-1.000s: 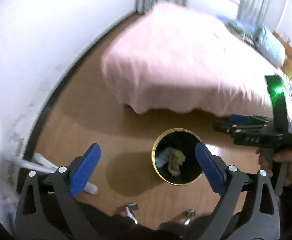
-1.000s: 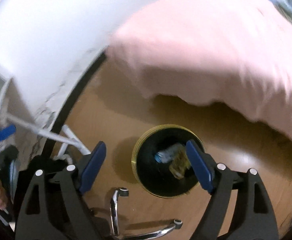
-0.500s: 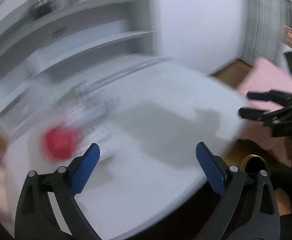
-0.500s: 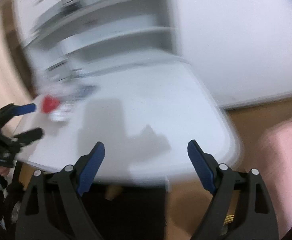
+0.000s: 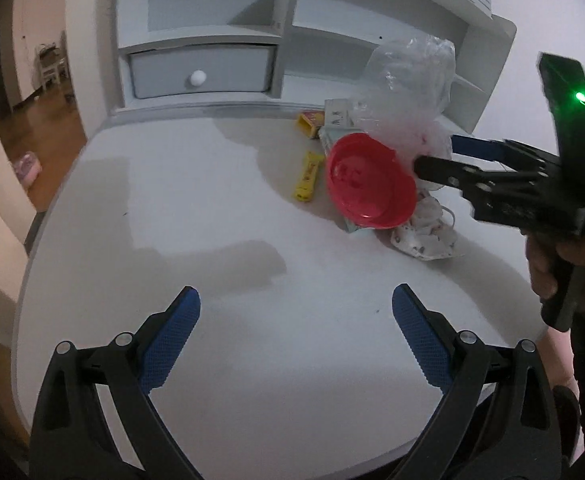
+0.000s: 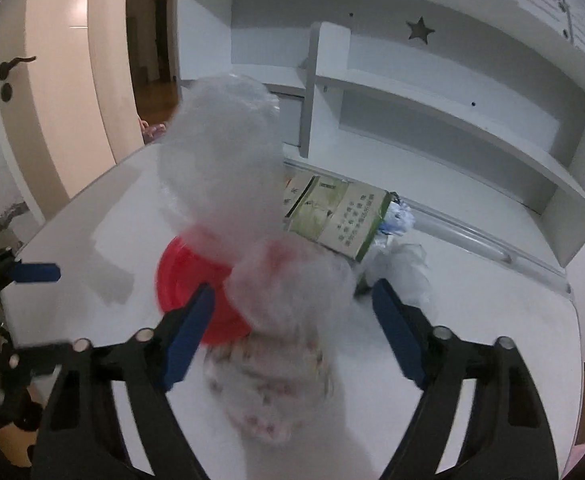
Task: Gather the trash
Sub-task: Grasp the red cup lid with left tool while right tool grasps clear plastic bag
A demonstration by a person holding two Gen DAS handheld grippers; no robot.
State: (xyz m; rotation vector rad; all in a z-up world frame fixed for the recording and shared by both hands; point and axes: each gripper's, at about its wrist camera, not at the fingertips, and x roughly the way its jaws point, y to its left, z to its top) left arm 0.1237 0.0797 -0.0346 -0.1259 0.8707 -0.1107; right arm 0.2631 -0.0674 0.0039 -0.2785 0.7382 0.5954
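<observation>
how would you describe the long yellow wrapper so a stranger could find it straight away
On the white desk, look just left of the red bowl. The long yellow wrapper lies flat there, apart from the pile, narrower and longer than the small yellow box behind it near the shelf unit.

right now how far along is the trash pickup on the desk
Nothing on the desk looks collected yet. The right gripper is closing around the clear plastic bag beside the red bowl; its pads aren't pressing yet. The left gripper is open and empty. Two yellow wrappers, the green carton and crumpled wrapper remain.
</observation>
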